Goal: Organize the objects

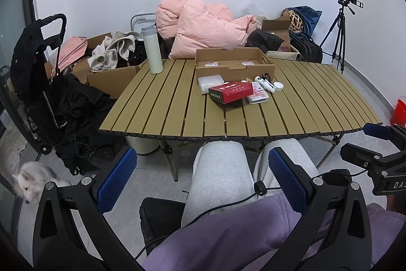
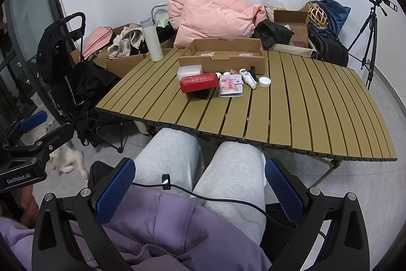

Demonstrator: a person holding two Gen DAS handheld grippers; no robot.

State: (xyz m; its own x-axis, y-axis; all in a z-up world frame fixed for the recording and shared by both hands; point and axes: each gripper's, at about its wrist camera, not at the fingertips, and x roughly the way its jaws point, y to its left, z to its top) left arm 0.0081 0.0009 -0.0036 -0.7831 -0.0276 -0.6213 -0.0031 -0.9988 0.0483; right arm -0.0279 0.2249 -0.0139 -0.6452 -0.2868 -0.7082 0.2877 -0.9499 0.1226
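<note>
A slatted brown table [image 1: 177,116] [image 2: 317,118] holds an open cardboard box [image 1: 234,62] [image 2: 223,56]. In front of it lie a red box [image 1: 231,92] [image 2: 199,83], a clear plastic case [image 1: 210,83] [image 2: 189,71], a pink wallet [image 1: 257,96] [image 2: 231,85], a small white bottle [image 1: 265,83] [image 2: 247,78] and a white cap [image 1: 278,86] [image 2: 264,81]. My left gripper [image 1: 203,177] and right gripper [image 2: 200,187] are open and empty, held over the person's lap, short of the table's near edge.
A white thermos [image 1: 152,50] [image 2: 151,41] stands at the table's back left. A pink duvet [image 1: 203,27], boxes of clothes [image 1: 111,60] and a black cart [image 1: 50,83] crowd behind and left. A tripod [image 1: 340,34] stands right. A white dog [image 1: 33,182] is on the floor left.
</note>
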